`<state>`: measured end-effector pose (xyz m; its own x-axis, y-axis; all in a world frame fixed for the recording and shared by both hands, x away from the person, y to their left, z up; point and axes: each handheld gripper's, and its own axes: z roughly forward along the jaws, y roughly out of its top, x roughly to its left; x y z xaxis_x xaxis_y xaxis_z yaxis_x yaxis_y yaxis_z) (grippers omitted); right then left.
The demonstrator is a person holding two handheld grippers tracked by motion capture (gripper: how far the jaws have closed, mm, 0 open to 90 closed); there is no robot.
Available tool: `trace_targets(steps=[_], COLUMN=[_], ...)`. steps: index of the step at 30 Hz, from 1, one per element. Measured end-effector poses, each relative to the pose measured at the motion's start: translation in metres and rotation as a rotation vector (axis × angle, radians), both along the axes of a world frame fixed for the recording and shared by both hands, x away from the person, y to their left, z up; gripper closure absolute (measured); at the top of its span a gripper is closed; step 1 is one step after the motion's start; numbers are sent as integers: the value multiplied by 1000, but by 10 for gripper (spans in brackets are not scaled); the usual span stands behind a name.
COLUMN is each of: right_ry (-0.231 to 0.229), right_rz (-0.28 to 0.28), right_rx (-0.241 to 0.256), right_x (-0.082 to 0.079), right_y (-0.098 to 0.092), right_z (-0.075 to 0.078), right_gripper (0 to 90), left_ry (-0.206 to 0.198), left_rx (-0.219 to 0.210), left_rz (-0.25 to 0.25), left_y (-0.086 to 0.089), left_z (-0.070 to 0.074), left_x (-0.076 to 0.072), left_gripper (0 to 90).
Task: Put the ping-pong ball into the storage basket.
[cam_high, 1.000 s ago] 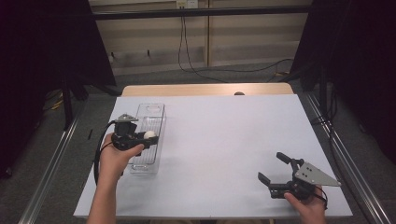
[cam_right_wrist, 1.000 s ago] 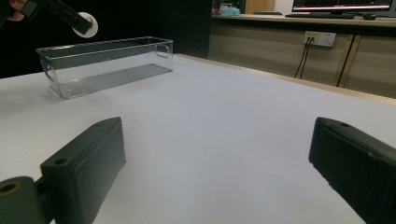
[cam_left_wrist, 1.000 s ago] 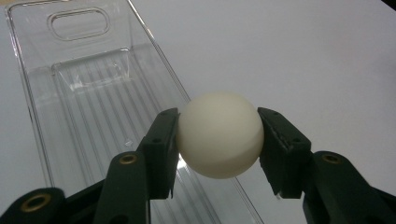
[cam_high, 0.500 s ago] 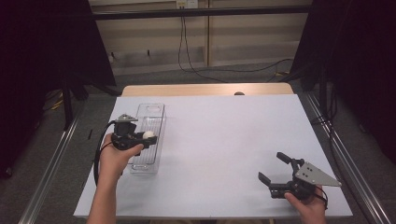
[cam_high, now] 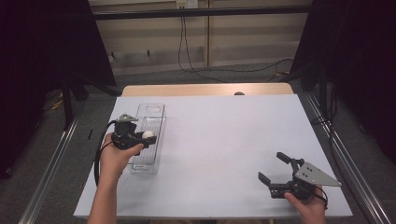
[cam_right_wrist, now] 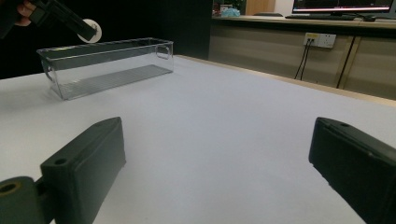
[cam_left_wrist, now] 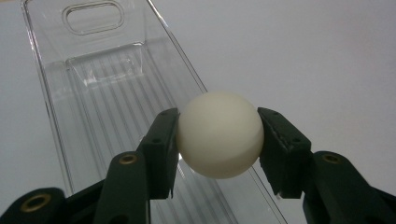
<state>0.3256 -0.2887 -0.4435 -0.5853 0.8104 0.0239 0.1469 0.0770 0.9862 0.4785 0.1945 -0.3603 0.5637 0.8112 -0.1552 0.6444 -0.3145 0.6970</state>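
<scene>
Left gripper (cam_left_wrist: 219, 135) view, closest in: both fingers (cam_left_wrist: 161, 149) clamped on a white ball (cam_left_wrist: 219, 134), one pad each side, ball clear of the surface. Directly under and behind it is the clear bin (cam_left_wrist: 93, 93): ribbed floor, oval handle cutout in the far end wall at 11 o'clock. Ball sits over the bin's long right-hand rim; can't tell from here whether it's inside the rim line or just over it.

High view adds what that misses: left gripper (cam_high: 145, 136) comes in from the bin's (cam_high: 148, 135) left side, ball (cam_high: 148, 135) above the bin about mid-length. Bin runs lengthwise 6-to-12 on the left part of the table (cam_high: 224, 140). Nothing inside it.

Right gripper (cam_high: 273, 170) at 5 o'clock on the table, near the front edge, well apart from the bin. Fingers (cam_high: 283, 157) spread wide, gripping nothing, grey plate on top.

Right gripper (cam_right_wrist: 217, 172) view confirms: fingers (cam_right_wrist: 84, 163) wide apart, bare table (cam_right_wrist: 224, 116) between them. Bin (cam_right_wrist: 107, 65) at 10 o'clock, far off, with the ball (cam_right_wrist: 91, 30) held above its rim level. Nothing between the two grippers.

Surface: plain white sheet, wood edge at the far side. Room: dark curtains either side, wall with cables hanging at 12 o'clock, socket and monitor at 1 o'clock in the right gripper view.
</scene>
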Motion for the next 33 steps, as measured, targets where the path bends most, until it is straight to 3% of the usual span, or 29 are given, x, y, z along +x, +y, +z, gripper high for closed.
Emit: trace_targets(steps=[17,23,24,33], right_ry=[-4,-1,-4,-3], right_rz=[-3,-6,-3,-6], right_rx=[1,6,2,6], right_x=[0,0,0,0], right_y=[-1,-1,-2,-1], right_z=[0,0,0,0], right_gripper=[32,32,32,32], left_ry=[-4,11,12,23], left_rx=[4,43,25,51], left_rz=[29,23,31,21], left_y=[5,8,6,6], left_z=[-6,-9,-10,-12], left_x=[0,1,1,3], left_gripper=[511,511,511,511])
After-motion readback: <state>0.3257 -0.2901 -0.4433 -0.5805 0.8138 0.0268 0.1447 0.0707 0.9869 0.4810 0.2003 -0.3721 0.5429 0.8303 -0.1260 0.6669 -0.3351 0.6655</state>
